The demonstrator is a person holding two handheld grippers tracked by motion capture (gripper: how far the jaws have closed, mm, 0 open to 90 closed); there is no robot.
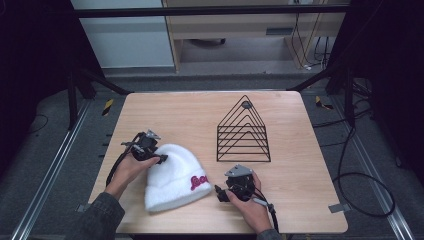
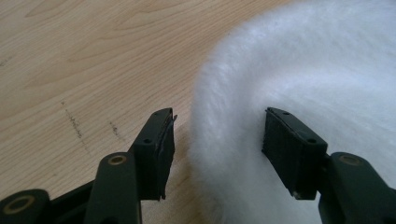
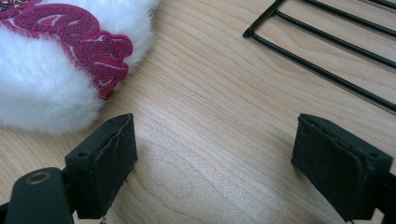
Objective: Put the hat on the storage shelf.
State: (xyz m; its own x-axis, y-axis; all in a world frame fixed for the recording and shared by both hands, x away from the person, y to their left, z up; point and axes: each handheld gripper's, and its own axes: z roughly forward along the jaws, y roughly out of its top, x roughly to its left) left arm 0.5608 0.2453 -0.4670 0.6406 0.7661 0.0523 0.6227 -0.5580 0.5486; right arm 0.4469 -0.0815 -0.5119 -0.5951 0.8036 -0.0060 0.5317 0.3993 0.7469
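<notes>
Light wooden table (image 1: pixel 200 115), fluffy white beanie (image 1: pixel 172 175) near front, black wire rack (image 1: pixel 243 131) behind

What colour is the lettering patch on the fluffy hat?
Dark pink lettering on the white hat, clearest in the right gripper view.

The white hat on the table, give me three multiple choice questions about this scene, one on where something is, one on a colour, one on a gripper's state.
1. Where does the black wire rack stand relative to the white hat?
A. to its right and farther back
B. on top of it
C. to its left

2. What colour is the lettering on the hat?
A. blue
B. dark red
C. green

3. How is the left gripper?
A. shut on the rack
B. shut on nothing
C. open, jaws either side of the hat's edge

Answers: 1 A, the high view shows it. 2 B, clear in the right gripper view. 3 C, fur lies between its parted jaws.
</notes>
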